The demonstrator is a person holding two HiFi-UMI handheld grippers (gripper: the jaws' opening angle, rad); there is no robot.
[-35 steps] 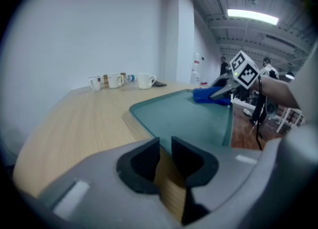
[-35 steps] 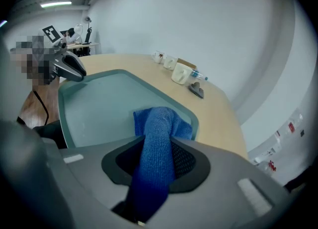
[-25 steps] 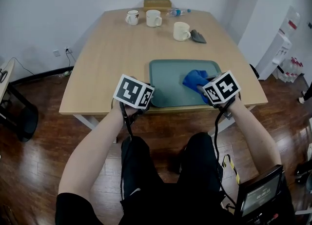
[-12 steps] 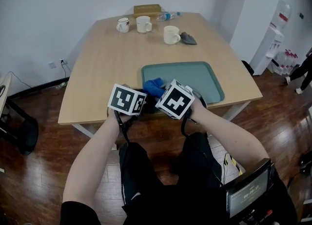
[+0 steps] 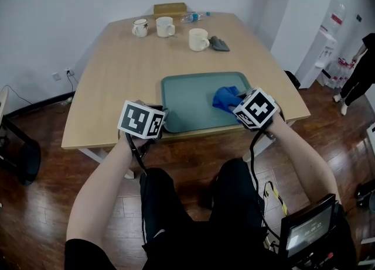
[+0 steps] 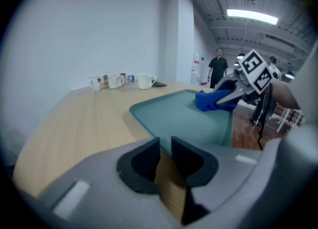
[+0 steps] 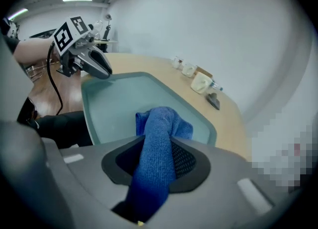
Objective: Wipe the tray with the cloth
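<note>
On the wooden table (image 5: 117, 81) lies the green tray (image 5: 187, 96). The right gripper (image 7: 158, 146) squeezes the blue cloth (image 5: 225, 96) on the tray's right side, so bare tray lies to its left. The left gripper (image 6: 165, 149), jaws a crack apart and empty, sits by the near-left corner.

This is looking like an office meeting room. A large pale wooden desk (image 5: 117, 81) is filling the middle, with three mugs (image 5: 165, 26) sitting at its 12 o'clock end. A white water dispenser (image 5: 323, 52) is standing at 2 o'clock by the wall, dark wood flooring (image 5: 35, 216) is running all round, and strip lights (image 6: 252, 17) are glowing under an exposed ceiling.
</note>
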